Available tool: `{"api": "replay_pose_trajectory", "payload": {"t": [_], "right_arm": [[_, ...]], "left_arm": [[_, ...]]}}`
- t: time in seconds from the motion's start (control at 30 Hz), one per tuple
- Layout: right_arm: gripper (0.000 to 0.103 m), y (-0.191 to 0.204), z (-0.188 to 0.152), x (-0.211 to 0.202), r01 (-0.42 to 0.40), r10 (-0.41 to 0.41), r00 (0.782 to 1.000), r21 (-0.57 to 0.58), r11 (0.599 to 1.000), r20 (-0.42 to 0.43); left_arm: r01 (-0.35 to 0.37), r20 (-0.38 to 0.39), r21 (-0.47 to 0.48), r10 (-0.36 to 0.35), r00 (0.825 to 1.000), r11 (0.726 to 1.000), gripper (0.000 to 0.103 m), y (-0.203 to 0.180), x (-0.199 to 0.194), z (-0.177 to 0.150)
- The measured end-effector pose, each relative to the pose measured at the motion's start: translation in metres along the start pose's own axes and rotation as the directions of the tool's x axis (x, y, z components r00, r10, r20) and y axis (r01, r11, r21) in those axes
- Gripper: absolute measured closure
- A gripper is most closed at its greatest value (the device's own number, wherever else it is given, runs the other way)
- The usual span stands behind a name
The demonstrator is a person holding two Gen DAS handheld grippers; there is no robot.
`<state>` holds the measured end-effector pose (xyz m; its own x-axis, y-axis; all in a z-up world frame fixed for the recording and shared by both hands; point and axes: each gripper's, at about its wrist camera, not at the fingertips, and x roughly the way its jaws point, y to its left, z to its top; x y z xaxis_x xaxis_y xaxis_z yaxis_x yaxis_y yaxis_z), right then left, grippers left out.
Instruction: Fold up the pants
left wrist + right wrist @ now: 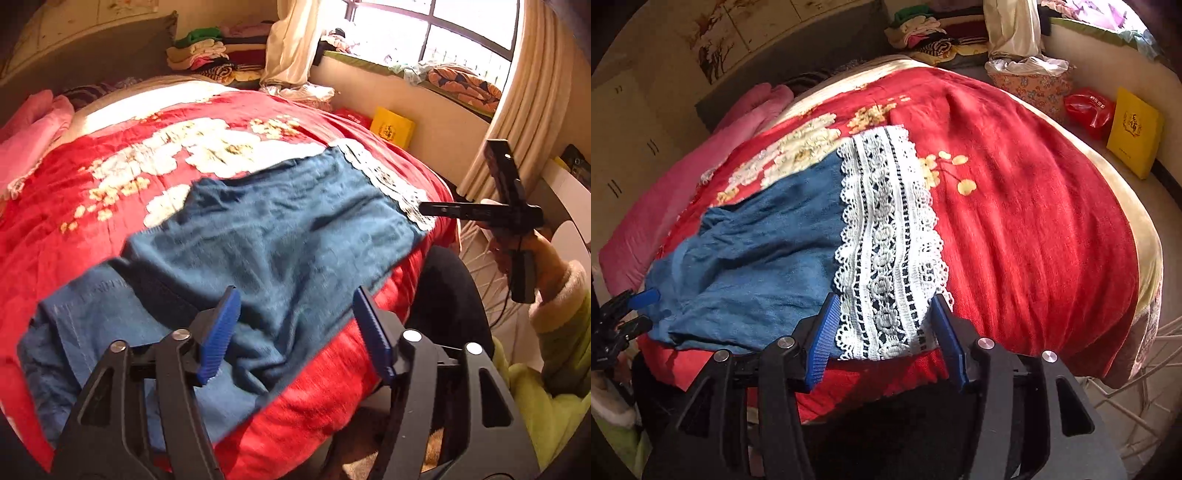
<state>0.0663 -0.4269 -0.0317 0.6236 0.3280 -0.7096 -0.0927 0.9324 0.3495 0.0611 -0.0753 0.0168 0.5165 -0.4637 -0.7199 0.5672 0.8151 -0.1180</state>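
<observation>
Left wrist view: the blue pants [280, 236] lie spread across a bed under a red blanket [110, 192] with white and yellow flowers, folded over themselves, the darker waist end bunched at the near left and a white lace hem [384, 181] at the far right. The left gripper [295, 332] hangs just above the cloth near the bed's front edge — its jaws stand apart, released, with nothing pinched between the blue pads. At the right edge a hand [535, 254] in a pale green sleeve [561, 332] holds the right gripper, seen only from the side as a black frame. A pink blanket [29, 136] lies at the left, a yellow box [391, 127] leans against the wall below the window, and a stack of folded clothes [210, 55] sits beyond the bed.

Right wrist view: the right gripper [884, 332] is at the lace hem [886, 240], where the pants [757, 258] reach the near edge of the bed. Its jaws are parted on either side of the lace band — the pads do not press on it, so the grip is released. The left gripper [631, 310] shows at the far left by the waist end. A red bag [1089, 110] sits beside the yellow box [1134, 133].
</observation>
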Motion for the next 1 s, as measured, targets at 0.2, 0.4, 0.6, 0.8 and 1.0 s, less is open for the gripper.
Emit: {"api": "replay_pose_trajectory", "payload": {"t": [0.2, 0.4, 0.6, 0.8, 1.0], "right_arm": [[0.046, -0.013, 0.050, -0.013, -0.087, 0.087, 0.993, 0.000, 0.996, 0.076], [0.045, -0.017, 0.110, 0.030, -0.143, 0.144, 0.989, -0.058, 0.988, 0.015], [0.046, -0.025, 0.125, 0.106, -0.144, 0.135, 0.980, -0.053, 0.988, -0.146], [0.088, -0.022, 0.121, 0.105, -0.279, 0.279, 0.952, 0.022, 0.960, -0.128], [0.088, -0.021, 0.145, 0.095, -0.212, 0.210, 0.976, -0.027, 0.977, -0.047]], "left_arm": [[-0.077, -0.029, -0.020, 0.076, 0.997, 0.997, 0.045, 0.041, 0.039, 0.058], [-0.058, -0.122, -0.069, 0.049, 0.991, 0.996, 0.045, 0.072, 0.086, 0.078], [-0.045, -0.196, -0.056, 0.033, 0.980, 0.997, 0.063, 0.073, 0.124, 0.076], [0.018, -0.131, -0.203, -0.046, 0.990, 0.979, 0.097, 0.095, 0.123, 0.086], [-0.011, -0.081, -0.238, -0.009, 0.997, 0.971, 0.098, 0.104, 0.129, 0.106]]}}
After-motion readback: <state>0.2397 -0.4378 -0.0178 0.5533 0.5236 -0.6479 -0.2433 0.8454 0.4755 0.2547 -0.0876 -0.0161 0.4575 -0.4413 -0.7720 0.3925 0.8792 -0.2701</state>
